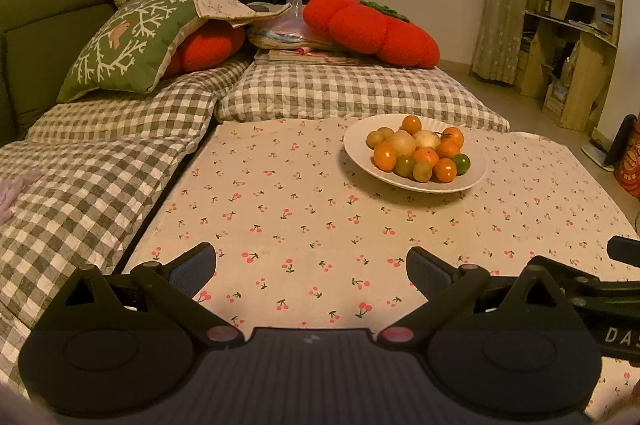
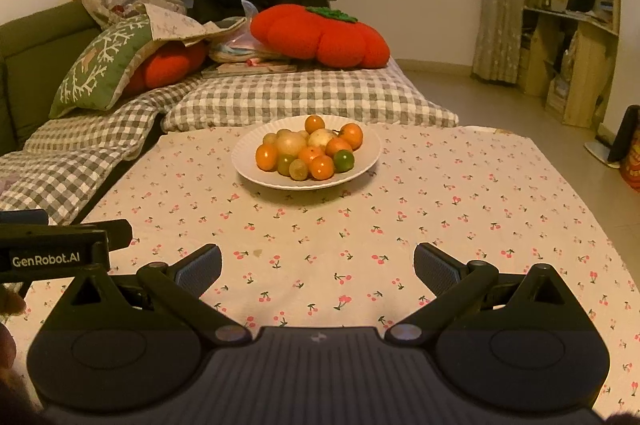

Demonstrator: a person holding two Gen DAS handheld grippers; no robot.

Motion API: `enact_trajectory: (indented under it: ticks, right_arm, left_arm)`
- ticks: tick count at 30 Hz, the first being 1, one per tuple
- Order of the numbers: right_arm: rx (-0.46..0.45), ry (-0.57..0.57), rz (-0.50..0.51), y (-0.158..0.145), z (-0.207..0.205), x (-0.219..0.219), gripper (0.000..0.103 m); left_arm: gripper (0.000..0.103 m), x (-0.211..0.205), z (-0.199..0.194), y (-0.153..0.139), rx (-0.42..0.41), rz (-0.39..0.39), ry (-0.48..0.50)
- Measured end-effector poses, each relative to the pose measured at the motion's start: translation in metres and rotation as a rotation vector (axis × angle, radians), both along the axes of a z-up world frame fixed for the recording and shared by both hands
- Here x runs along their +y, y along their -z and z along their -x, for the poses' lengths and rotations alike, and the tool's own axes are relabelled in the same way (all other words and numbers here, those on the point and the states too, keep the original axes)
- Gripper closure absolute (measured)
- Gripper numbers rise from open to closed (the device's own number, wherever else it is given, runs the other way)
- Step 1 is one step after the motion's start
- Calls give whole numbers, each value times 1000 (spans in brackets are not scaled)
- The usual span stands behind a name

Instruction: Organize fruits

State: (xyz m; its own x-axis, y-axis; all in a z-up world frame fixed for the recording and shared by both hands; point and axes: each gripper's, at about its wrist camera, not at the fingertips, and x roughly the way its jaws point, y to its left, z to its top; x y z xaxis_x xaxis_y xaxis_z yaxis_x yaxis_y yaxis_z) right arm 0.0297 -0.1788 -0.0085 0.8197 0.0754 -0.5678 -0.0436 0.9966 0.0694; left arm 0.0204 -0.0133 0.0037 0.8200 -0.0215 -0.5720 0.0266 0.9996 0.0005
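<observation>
Lower foreground of each wrist view: the left gripper [image 1: 311, 267] and the right gripper [image 2: 318, 265], both with fingers spread wide and nothing between them, poised above the cherry-print tablecloth [image 2: 440, 225]. Mid-frame: a white plate [image 2: 364, 161], right of centre in the left view, centre in the right view, heaped with small fruits [image 2: 310, 149], orange, green and pale yellow, well apart from both grippers. Beyond: grey checked cushions [image 1: 352, 93], a red pumpkin-shaped pillow [image 1: 368, 29], a green embroidered pillow [image 1: 124, 45].
</observation>
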Motion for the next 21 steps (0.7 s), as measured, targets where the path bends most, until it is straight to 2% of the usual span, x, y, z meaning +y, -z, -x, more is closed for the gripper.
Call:
enact_trajectory:
  ticks: [21]
  right_arm:
    - [12, -7, 33, 2, -2, 4, 0]
  left_arm:
    - [10, -2, -3, 1, -1, 2, 12]
